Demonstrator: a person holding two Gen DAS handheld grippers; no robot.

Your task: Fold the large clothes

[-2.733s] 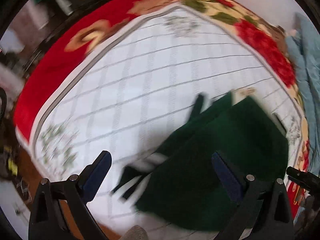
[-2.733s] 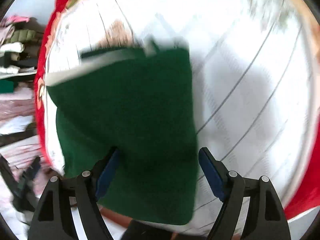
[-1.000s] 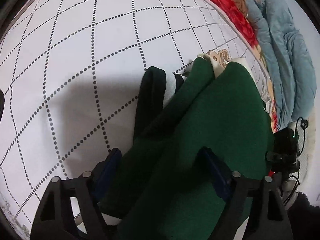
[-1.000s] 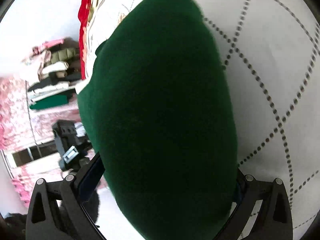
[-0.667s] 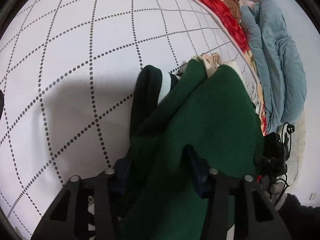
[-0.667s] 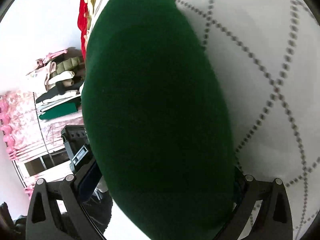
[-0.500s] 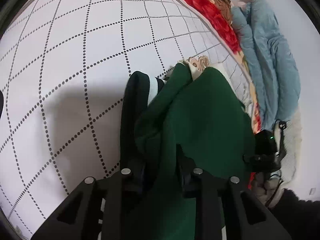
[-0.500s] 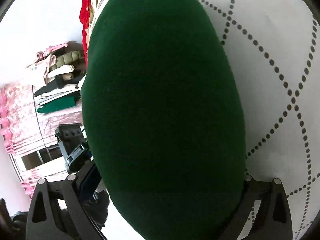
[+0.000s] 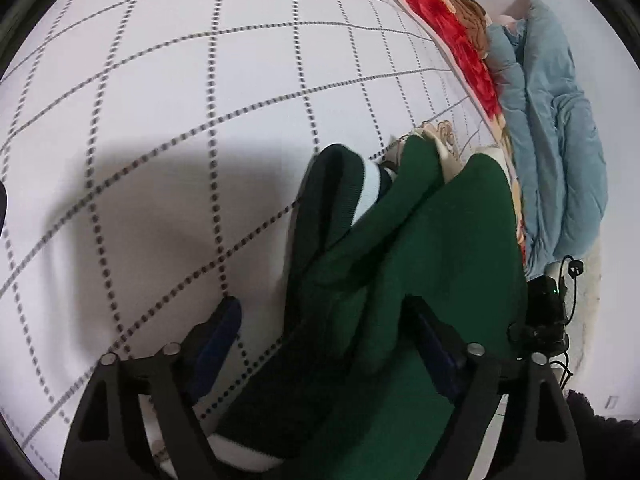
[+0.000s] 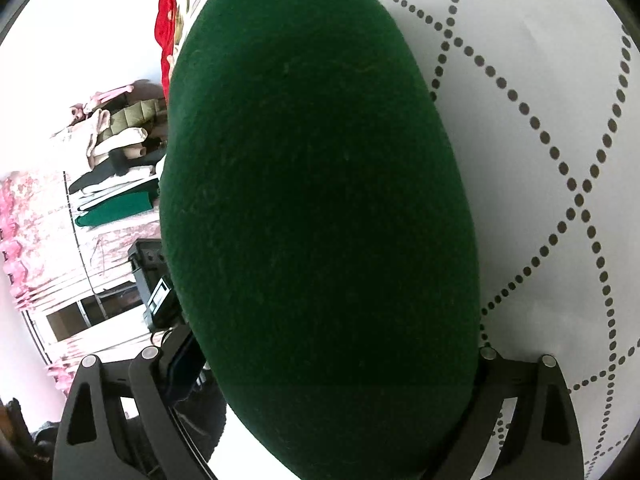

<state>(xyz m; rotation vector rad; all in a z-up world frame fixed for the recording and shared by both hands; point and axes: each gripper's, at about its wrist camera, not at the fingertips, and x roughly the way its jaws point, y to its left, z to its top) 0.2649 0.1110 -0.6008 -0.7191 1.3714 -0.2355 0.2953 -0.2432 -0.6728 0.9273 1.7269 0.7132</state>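
A dark green knit garment (image 9: pixel 420 280) with a dark striped cuff lies bunched on the white dotted-grid sheet (image 9: pixel 180 100). My left gripper (image 9: pixel 332 336) is open, its jaws spread on either side of a green fold, blue pads showing. In the right wrist view the same green garment (image 10: pixel 316 200) fills the middle of the frame. My right gripper (image 10: pixel 332 364) is open wide around its near edge; the right finger is mostly hidden behind the cloth.
A light blue quilt (image 9: pixel 560 140) lies beyond the bed's red floral border (image 9: pixel 444 28). A black device with cables (image 9: pixel 548 312) sits by the bed edge. Stacked folded clothes (image 10: pixel 116 160) and a black box (image 10: pixel 154 280) show at the left of the right wrist view.
My left gripper shut on the green fold half a second ago and has now opened again. The right gripper stays open around the cloth, barely moved.
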